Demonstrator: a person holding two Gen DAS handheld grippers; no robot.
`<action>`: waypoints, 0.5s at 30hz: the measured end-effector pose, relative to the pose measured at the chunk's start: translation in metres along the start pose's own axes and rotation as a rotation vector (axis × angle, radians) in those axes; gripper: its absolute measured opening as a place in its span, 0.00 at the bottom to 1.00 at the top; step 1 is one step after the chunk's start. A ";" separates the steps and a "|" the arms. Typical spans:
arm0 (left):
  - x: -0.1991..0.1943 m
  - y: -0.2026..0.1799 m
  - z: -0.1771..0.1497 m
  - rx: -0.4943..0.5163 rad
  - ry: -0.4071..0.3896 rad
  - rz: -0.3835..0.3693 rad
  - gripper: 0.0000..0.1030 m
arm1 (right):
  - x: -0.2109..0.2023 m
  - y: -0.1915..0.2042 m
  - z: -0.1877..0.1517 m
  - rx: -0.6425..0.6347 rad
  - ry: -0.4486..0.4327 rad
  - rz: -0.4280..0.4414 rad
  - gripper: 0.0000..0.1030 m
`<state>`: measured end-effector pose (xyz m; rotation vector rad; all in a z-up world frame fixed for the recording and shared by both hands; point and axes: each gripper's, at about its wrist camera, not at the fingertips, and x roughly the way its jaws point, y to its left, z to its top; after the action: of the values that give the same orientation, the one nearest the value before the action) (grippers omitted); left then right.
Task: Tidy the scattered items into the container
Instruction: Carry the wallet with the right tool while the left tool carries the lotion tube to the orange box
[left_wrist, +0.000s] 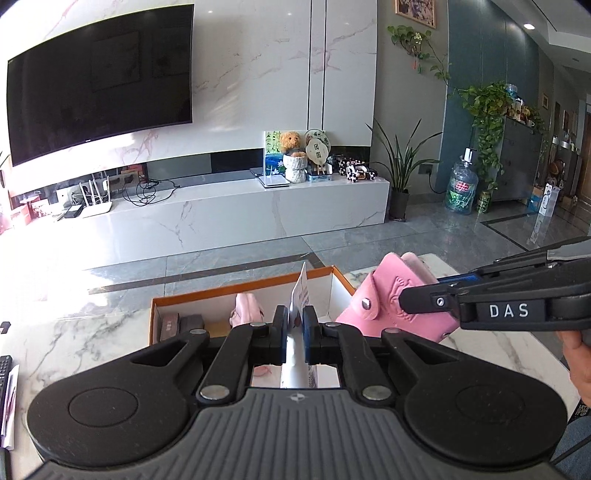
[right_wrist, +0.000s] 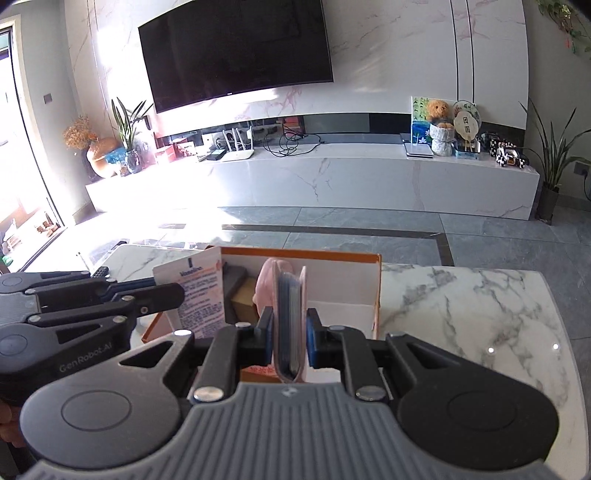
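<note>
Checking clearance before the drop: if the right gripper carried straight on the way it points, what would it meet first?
Probably the box. The right gripper, shut on the pink wallet, points down at its open top, so the wallet would likely touch the items inside first. Depth is unclear.

Bright daylight pours in from the window (right_wrist: 22, 155) at the left of the right wrist view, blowing out the floor (right_wrist: 155, 221) beside it to white glare, while both fisheye views bend straight lines at their edges, darken in the corners and stay mostly sharp.
</note>
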<state>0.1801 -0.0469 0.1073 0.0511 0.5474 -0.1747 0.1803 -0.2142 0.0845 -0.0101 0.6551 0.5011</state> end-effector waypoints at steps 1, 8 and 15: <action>0.006 0.000 0.002 0.002 0.001 0.007 0.08 | 0.006 0.000 0.004 0.004 -0.001 0.005 0.18; 0.056 0.003 0.005 -0.019 0.053 0.021 0.08 | 0.062 -0.013 0.011 0.083 0.051 -0.022 0.17; 0.099 0.002 -0.012 0.003 0.112 0.044 0.08 | 0.110 -0.021 0.002 0.085 0.112 -0.039 0.17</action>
<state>0.2578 -0.0586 0.0451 0.0757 0.6568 -0.1300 0.2658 -0.1835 0.0186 0.0295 0.7841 0.4365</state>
